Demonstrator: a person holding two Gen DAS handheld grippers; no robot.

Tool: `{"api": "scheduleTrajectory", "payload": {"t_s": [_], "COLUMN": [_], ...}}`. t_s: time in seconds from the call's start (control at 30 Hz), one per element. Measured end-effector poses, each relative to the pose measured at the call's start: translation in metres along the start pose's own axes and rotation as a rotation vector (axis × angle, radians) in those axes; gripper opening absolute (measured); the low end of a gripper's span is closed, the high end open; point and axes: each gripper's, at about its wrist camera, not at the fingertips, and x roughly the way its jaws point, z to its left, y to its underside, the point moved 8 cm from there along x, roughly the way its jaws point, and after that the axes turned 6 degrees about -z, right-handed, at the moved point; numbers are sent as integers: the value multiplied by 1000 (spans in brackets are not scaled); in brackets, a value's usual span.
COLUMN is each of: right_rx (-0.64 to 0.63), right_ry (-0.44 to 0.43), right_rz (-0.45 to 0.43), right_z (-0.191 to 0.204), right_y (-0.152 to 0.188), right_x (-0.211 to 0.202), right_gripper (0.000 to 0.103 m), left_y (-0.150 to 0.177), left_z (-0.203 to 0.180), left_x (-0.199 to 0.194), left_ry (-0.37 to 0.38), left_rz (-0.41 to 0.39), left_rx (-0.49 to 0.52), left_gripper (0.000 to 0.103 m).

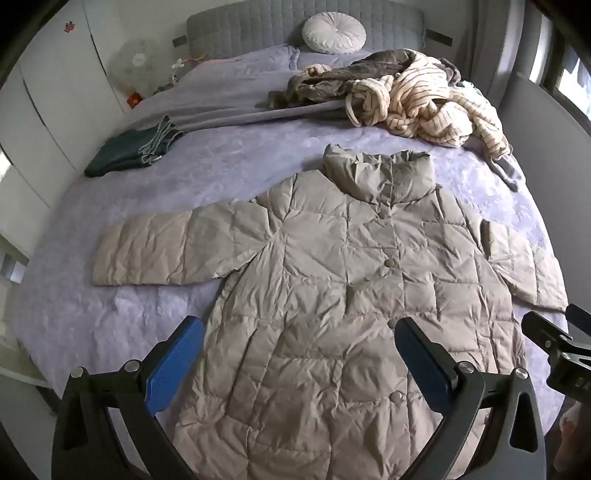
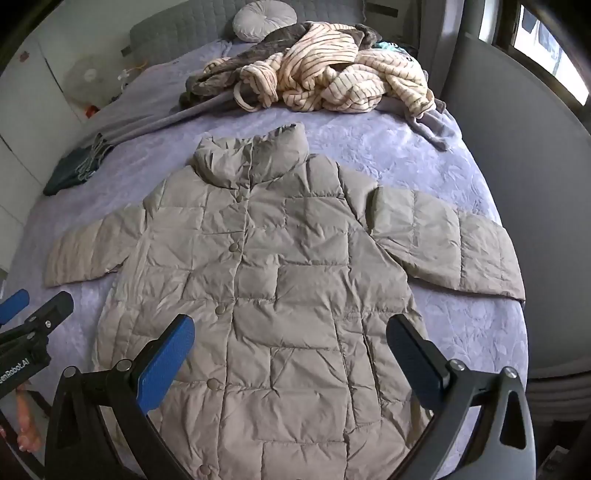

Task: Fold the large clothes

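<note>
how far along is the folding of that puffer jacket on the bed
Done: the beige puffer jacket lies flat, buttoned, both sleeves spread out on the bed. In hand: nothing; the left gripper and right gripper hover open above its lower half. Left: every fold, plus the heap of striped clothes by the pillow.

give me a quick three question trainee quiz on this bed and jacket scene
1. True or false: the quilted jacket lies flat with both sleeves spread out.
2. What sits nearest the headboard? A) round cushion B) dark folded garment C) striped robe
3. Fill in: the jaws of the left gripper and the right gripper are both ____.

Key: 1 true. 2 A. 3 open, with nothing gripped; each hovers over the lower part of the jacket.
</note>
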Motion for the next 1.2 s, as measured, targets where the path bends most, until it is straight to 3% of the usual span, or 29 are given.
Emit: {"api": "scheduleTrajectory", "payload": {"t_s": [1.2], "right_rx": [0], "right_ry": [-1], "right_rz": [-3], "right_z": [2], "right_y": [-6], "right_x": [-3], "right_gripper": [103], "left_y": [3], "left_z": [-9], "left_x": [3], "left_ry": [-5], "left_rz": [0], "left_rx": [6], "left_gripper": [103]}}
